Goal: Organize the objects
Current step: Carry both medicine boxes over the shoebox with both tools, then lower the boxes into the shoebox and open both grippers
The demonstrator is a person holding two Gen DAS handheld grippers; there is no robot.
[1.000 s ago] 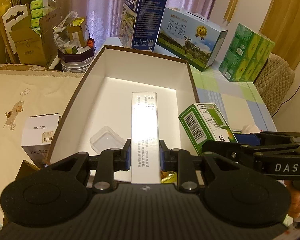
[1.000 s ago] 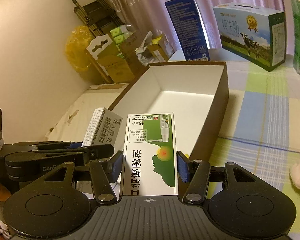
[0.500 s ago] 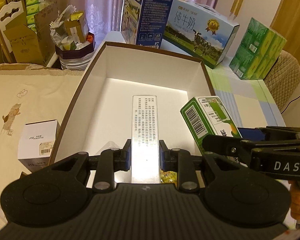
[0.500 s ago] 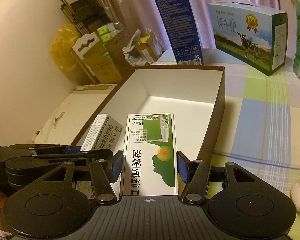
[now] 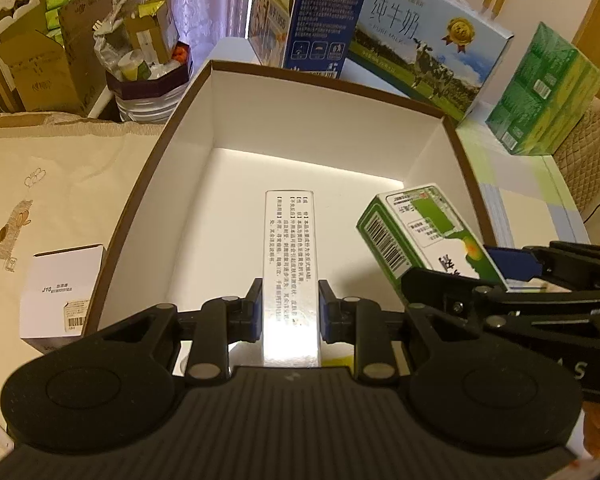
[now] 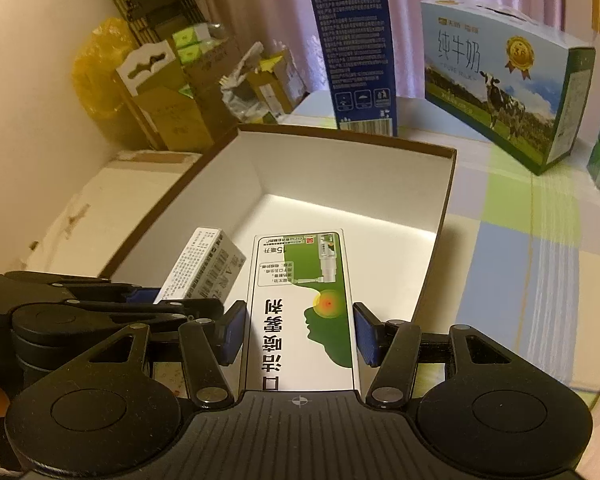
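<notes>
Cloth (image 5: 60,184) with a small embroidered figure covers the far left of the surface, and a white carton (image 5: 62,292) with a barcode label stands on it, just beside the left wall of the tray (image 5: 148,184) — a big open box, brown outside, white inside. Behind the cloth sit cardboard boxes (image 5: 40,68) and a bin (image 5: 148,80) stuffed with packaging.

Next comes the left gripper (image 5: 291,308), its blue pads pinching a slim silver box (image 5: 290,264) printed with small black text; the box points forward over the tray's white floor, above its near end. In the right wrist view the same silver box (image 6: 202,268) shows as a pale carton tilted up over the tray's left rim.

Right of it, the right gripper (image 6: 300,330) clamps a green-and-white box (image 6: 302,312) flat between its pads, the print upside down to the camera. That box hangs over the near right part of the tray; from the left wrist view the green box (image 5: 416,232) is tilted, barcode end forward, close to the right wall.

Past the tray's far rim stand a tall blue carton (image 6: 352,48) and a milk case (image 6: 504,92) with a cow on it, then green packs (image 5: 540,92) at the far right, on a checked cloth (image 6: 532,240).
</notes>
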